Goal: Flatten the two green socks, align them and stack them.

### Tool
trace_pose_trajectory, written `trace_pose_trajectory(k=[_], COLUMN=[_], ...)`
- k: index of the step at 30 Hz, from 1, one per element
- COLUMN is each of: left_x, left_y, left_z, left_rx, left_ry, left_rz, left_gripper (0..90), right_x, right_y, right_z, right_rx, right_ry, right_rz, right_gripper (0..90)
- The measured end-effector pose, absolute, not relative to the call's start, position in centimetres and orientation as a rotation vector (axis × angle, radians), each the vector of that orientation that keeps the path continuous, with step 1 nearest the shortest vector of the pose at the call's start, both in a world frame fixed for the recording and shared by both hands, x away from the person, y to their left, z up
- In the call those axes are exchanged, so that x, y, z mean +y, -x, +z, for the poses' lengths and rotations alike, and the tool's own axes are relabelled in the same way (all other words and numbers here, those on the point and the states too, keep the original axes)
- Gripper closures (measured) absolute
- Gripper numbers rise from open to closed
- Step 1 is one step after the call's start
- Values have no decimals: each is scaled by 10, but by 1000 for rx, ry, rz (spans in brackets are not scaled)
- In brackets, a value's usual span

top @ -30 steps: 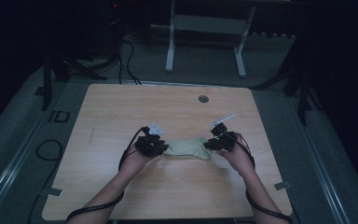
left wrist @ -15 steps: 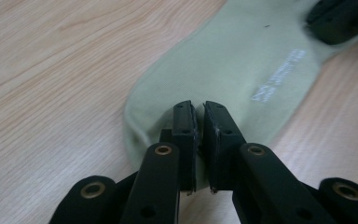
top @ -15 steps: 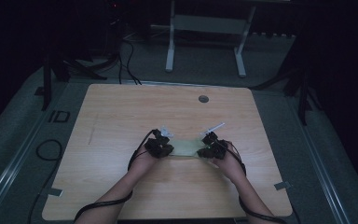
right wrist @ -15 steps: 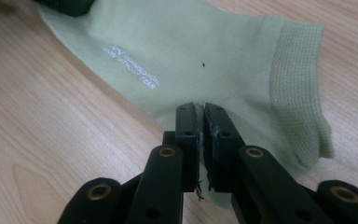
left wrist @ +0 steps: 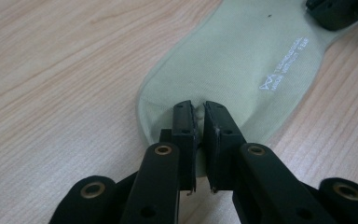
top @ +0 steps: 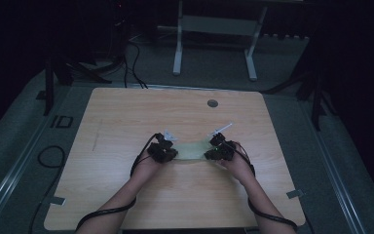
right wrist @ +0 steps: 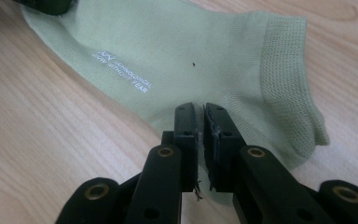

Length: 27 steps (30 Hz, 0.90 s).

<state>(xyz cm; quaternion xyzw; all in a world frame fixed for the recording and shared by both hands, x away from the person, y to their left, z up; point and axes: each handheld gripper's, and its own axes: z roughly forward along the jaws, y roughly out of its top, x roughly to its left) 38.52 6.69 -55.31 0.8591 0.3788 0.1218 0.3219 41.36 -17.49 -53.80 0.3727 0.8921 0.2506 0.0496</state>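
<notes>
Left gripper (left wrist: 196,116): fingers clamped on a small pinch of fabric at the toe end of the sock (left wrist: 242,70); jaws nearly together, cloth bunched between the pads.
Sock position: lies flat on the wooden surface (top: 126,122), stretched between both grippers near the person's edge; printed logo faces up, cuff toward the right hand.
Right gripper (right wrist: 200,119): fingers clamped on the sock's lower edge just beside the ribbed cuff (right wrist: 284,70); thin fold held, jaws almost touching.
Step in hand (judgement): holding both ends to straighten or lift the sock.
Technique: keep both pinches firm, pull ends apart evenly and level so the fabric stays taut without twisting.
Risk: both grips are shallow; a sharp tug could slip the cloth out, most likely at the toe.
Check: fabric free of wrinkles before the next move.
</notes>
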Motion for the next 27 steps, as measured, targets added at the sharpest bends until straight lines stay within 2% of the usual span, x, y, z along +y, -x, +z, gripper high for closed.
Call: trace_pose_trajectory(k=[1, 3, 4, 6, 7, 8, 11, 13, 16, 17, 22, 23, 27], left_x=[68, 68, 68, 67, 67, 66, 66, 66, 67, 68, 73, 73, 74], left_y=[-385, -384, -382, -378, -376, -374, -370, -368, -367, -366, -364, -364, -362], left_z=[-552, -550, -549, -544, -542, -538, -533, -531, -530, -530, -532, -532, -533], left_rx=[990, 986, 974, 951, 944, 936, 902, 886, 902, 901, 912, 913, 916], left_ry=[-2251, -2241, -2235, -2214, -2201, -2182, -2143, -2131, -2113, -2105, -2092, -2094, -2115], left_rz=[316, 322, 312, 315, 322, 324, 298, 306, 294, 301, 308, 315, 333], left_gripper=[821, 755, 755, 656, 549, 549, 427, 359, 236, 223, 217, 147, 98], right_x=[-175, -173, -173, -174, -175, -175, -178, -179, -182, -183, -187, -189, -191], right_y=[-414, -413, -413, -410, -407, -407, -402, -400, -397, -396, -394, -393, -393], right_z=[-538, -536, -535, -531, -526, -526, -520, -518, -515, -515, -514, -515, -517], right_rx=[2717, 2723, 2724, 2708, 2680, 2680, 2625, 2618, 2601, 2610, 2566, 2562, 2554], right_ry=[-1135, -1118, -1114, -1096, -1072, -1072, -1011, -1027, -1009, -1008, -983, -991, -1002], right_rz=[763, 784, 792, 833, 878, 878, 989, 982, 1022, 1037, 1058, 1063, 1058], right_gripper=[800, 728, 709, 622, 519, 519, 359, 315, 185, 154, 142, 142, 141])
